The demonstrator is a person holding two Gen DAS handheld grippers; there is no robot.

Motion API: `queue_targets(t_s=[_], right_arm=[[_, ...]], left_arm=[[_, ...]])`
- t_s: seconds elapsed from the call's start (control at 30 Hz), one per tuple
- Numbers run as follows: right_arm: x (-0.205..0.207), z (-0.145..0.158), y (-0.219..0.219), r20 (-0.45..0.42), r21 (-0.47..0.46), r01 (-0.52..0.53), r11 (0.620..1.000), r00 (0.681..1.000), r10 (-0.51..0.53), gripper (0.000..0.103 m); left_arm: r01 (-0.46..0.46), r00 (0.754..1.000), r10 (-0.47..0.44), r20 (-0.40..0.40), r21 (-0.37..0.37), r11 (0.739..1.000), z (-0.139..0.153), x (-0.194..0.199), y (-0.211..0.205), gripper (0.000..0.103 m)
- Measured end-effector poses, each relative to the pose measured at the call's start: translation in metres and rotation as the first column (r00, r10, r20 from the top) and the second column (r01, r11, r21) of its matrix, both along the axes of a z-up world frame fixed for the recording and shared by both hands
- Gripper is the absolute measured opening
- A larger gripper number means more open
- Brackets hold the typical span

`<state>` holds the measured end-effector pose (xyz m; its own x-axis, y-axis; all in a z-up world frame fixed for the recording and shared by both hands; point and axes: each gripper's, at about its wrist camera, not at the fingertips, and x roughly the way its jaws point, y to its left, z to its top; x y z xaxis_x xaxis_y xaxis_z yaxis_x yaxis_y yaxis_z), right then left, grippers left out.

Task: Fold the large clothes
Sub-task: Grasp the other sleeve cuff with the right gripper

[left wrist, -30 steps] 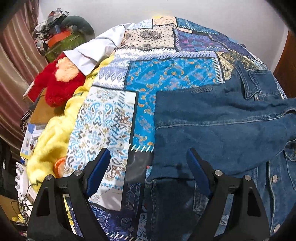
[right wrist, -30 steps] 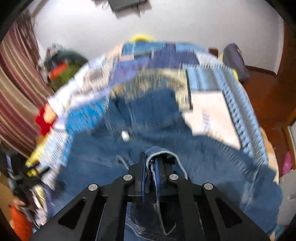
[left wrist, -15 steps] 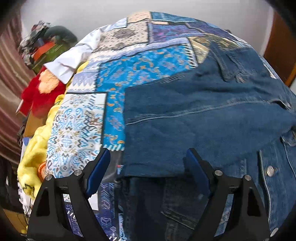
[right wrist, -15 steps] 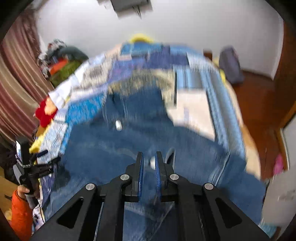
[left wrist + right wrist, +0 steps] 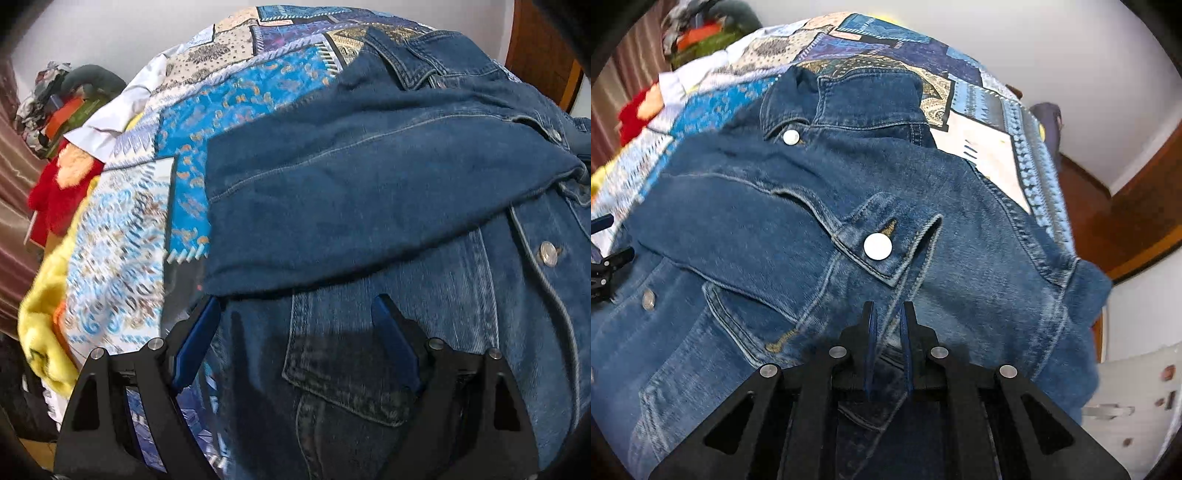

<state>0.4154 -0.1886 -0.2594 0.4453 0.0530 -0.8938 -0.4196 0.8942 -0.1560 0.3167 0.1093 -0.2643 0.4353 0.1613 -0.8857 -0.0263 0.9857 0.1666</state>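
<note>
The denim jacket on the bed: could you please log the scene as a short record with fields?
garment: denim jacket, front up, buttons showing
sleeve: folded across the chest
surface: patchwork bedspread
left gripper: jaws open, over the jacket's lower front
right gripper: jaws shut, just below the cuff

A patchwork bedspread [image 5: 236, 110] covers the bed beneath a white wall [image 5: 1052, 55], with seemingly wooden flooring [image 5: 1108, 218] alongside.

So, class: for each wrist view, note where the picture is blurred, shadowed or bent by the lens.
Left wrist view: patchwork bedspread smeared at left, gripper shadow on the denim jacket, edges bowed. Right wrist view: jacket cuff button sharp, bedspread's left edge blurred, wall line curved.
</note>
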Motion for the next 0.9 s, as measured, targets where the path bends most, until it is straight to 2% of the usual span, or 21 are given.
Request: queue_targets(t_s=[0.17,0.33,0.43,0.53,0.63,0.7,0.77,0.83,0.9], right_arm=[[0.002,-0.009,-0.009,-0.020,-0.110,0.025,0.994,0.999,-0.027,0.008],[0.004,-0.004,-0.027,-0.050,-0.051,0.070,0.996,0.996,-0.072,0.008],[0.008,0.006,-0.040,-0.105,0.037,0.113,0.993,0.989,-0.108,0.008],[0.007,0.024,-0.050,-0.151,0.211,0.144,0.967,0.982,-0.113,0.008],[0.006,0.030,-0.038,-0.151,0.280,0.124,0.952,0.985,-0.084,0.008],[0.007,0.023,-0.021,-0.121,0.244,0.097,0.965,0.990,-0.069,0.008],[0.009,0.005,-0.006,-0.100,0.147,0.074,0.986,0.993,-0.059,0.008],[0.006,-0.010,0.006,-0.010,0.035,0.020,0.999,1.000,-0.019,0.008],[0.000,-0.012,0.011,0.049,-0.018,-0.026,0.999,0.998,0.027,0.008]], left_arm=[[-0.033,0.999,0.034,0.010,-0.049,0.998,0.001,-0.008,0.008,0.084],[-0.059,0.998,0.060,0.009,-0.069,0.996,0.003,-0.018,0.020,0.084],[-0.070,0.997,0.071,0.016,-0.048,0.996,0.008,-0.024,0.026,0.084],[-0.081,0.996,0.082,0.026,-0.041,0.996,0.013,-0.030,0.030,0.084],[-0.096,0.995,0.097,0.036,-0.044,0.994,0.015,-0.033,0.031,0.084],[-0.100,0.994,0.102,0.043,-0.041,0.994,0.017,-0.033,0.029,0.084],[-0.097,0.994,0.100,0.054,-0.043,0.994,0.020,-0.033,0.028,0.084],[-0.092,0.994,0.094,0.063,-0.040,0.995,0.023,-0.033,0.026,0.084],[-0.082,0.993,0.084,0.077,-0.029,0.996,0.027,-0.035,0.024,0.084]])
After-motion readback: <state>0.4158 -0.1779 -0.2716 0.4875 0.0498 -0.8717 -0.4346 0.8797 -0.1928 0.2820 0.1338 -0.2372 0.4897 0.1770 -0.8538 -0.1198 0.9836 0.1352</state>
